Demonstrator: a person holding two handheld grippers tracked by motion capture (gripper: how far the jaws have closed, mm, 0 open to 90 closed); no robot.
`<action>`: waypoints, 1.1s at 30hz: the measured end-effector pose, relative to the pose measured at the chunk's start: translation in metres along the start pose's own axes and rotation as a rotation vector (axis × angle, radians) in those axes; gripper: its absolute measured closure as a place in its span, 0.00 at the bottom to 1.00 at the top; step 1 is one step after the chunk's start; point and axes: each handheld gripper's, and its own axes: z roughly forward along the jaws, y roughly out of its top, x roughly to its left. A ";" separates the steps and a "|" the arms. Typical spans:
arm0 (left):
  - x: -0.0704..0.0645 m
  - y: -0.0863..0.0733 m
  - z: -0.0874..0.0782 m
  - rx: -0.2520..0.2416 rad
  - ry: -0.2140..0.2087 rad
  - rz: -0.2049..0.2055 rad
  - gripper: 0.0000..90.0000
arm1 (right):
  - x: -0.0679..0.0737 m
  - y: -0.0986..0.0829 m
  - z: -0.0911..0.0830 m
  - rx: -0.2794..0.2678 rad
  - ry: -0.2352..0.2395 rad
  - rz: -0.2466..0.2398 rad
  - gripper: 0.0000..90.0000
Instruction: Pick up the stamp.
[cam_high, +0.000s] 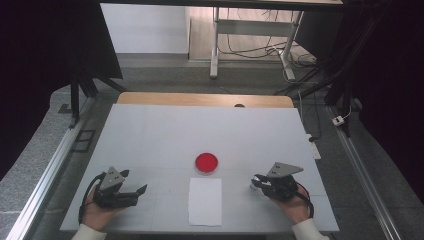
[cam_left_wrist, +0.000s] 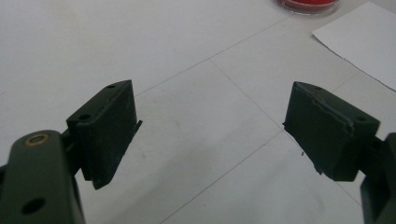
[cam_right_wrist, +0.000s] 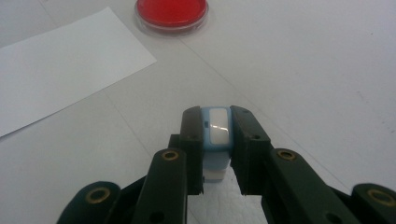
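Right gripper view reveals pale blue block (cam_right_wrist: 216, 135) clamped in right tool (cam_right_wrist: 217, 122).

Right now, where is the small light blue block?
The small light blue block is clamped between the jaws of the right gripper, at the table's right side, right of the white paper sheet and below-right of the red dish.

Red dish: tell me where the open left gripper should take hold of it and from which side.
Grip the red dish across its low round rim, one jaw on each side. The left gripper probably does best coming in low from its own side, since the white paper sheet lies just on the near side of the dish.
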 end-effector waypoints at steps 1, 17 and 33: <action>0.000 0.000 0.000 0.000 -0.001 0.000 0.19 | 0.000 0.000 0.000 -0.004 -0.003 0.001 0.83; -0.001 0.000 0.001 0.001 -0.003 0.001 0.19 | -0.007 0.000 -0.014 -0.159 -0.050 0.078 0.84; -0.002 0.000 0.003 0.006 -0.006 0.001 0.19 | -0.010 0.007 -0.022 -0.255 -0.046 0.125 0.84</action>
